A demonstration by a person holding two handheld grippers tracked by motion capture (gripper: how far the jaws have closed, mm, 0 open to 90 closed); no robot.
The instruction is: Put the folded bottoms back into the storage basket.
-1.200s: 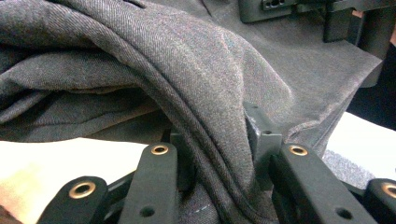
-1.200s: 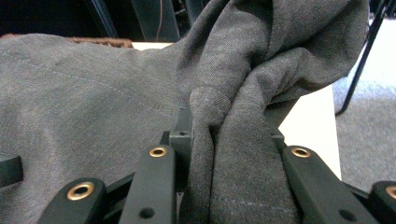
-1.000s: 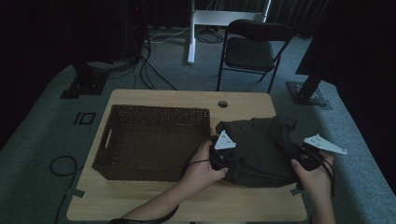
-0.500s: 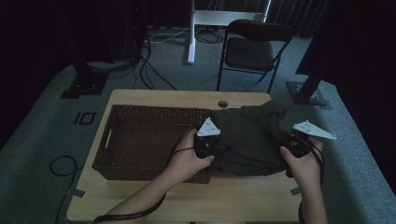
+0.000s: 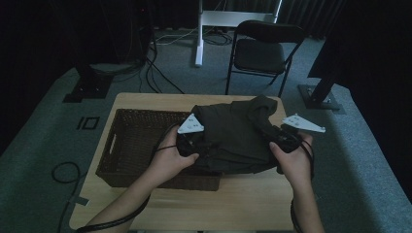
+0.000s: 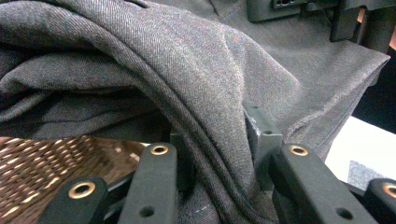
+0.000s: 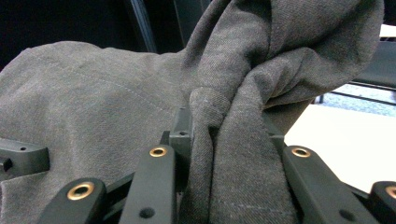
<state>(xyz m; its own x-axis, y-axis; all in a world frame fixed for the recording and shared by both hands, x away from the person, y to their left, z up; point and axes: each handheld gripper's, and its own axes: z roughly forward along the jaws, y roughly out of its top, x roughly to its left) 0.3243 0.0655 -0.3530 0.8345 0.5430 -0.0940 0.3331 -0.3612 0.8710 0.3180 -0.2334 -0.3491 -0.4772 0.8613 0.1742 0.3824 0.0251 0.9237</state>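
We hold the folded dark grey garment (image 5: 238, 136) by its 2 sides, lifted off the worktop (image 5: 252, 194) and hanging partly over the right end of the wicker basket (image 5: 131, 145). The left gripper (image 5: 197, 145) has its jaws pinched on a thick fold at the garment's left edge; in the left gripper view the cloth runs straight down between them, with the basket's weave showing below. The right gripper (image 5: 279, 141) has its jaws clamped on a bunched fold at the right edge, seen close in the right gripper view. We grip at opposite edges so the stack stays level and the folds do not slide apart while we carry it. We judge the aim is to lay it in the basket, so the grippers should travel left together, keeping the cloth taut enough not to sag onto the rim
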